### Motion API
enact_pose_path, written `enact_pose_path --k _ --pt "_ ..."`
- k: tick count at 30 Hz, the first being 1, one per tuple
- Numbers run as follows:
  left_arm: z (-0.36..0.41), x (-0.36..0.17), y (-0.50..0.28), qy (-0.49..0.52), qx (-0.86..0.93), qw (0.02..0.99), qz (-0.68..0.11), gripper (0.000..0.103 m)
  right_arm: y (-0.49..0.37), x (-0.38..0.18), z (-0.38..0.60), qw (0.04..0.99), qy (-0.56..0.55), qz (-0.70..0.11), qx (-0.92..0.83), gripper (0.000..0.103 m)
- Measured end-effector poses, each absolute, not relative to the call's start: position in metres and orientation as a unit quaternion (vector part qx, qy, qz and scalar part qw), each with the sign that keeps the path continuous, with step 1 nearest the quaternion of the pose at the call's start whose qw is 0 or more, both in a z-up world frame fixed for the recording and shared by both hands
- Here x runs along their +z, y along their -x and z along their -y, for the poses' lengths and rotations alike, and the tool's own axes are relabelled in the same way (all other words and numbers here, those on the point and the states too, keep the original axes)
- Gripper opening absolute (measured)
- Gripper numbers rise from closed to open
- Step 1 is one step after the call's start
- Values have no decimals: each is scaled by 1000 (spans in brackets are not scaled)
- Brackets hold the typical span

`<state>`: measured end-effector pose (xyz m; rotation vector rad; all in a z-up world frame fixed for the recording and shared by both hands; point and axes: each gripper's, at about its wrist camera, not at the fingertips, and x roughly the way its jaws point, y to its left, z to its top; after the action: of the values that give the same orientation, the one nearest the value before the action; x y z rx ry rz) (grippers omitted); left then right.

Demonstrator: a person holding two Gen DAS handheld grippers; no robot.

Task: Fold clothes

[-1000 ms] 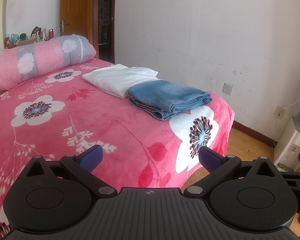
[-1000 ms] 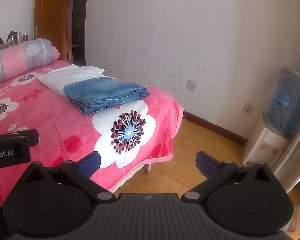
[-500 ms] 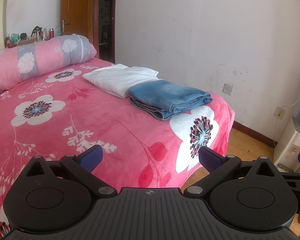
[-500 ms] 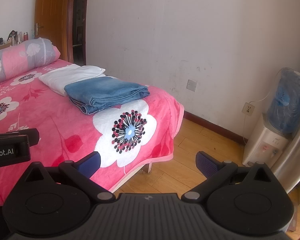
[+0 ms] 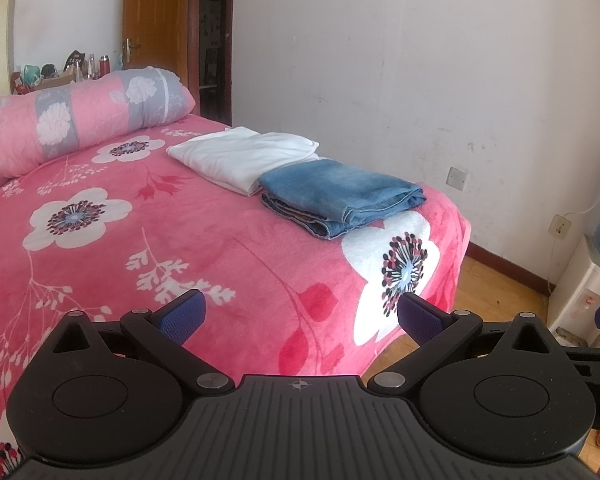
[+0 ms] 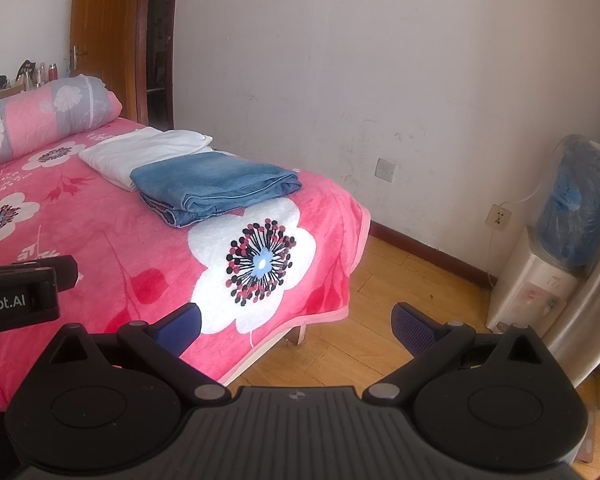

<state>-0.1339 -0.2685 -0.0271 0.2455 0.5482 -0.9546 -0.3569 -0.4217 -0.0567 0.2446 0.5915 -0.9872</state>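
Apparently nothing had shifted over the last second: the left gripper [image 5: 300, 312] and right gripper [image 6: 296, 322] hung spread wide and empty, while the folded jeans [image 5: 342, 196] touching the folded white garment [image 5: 244, 156] lay well beyond the fingertips on the bedspread [image 5: 100, 264], suggesting the folding was finished.

Items on the far shelf [image 5: 56, 70] are too small to identify.
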Motion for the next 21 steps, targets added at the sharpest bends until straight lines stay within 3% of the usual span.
enact_pose_path --k 21 --pt "269 -26 133 -118 -451 846 -259 103 356 -59 424 833 -117 -279 -463 103"
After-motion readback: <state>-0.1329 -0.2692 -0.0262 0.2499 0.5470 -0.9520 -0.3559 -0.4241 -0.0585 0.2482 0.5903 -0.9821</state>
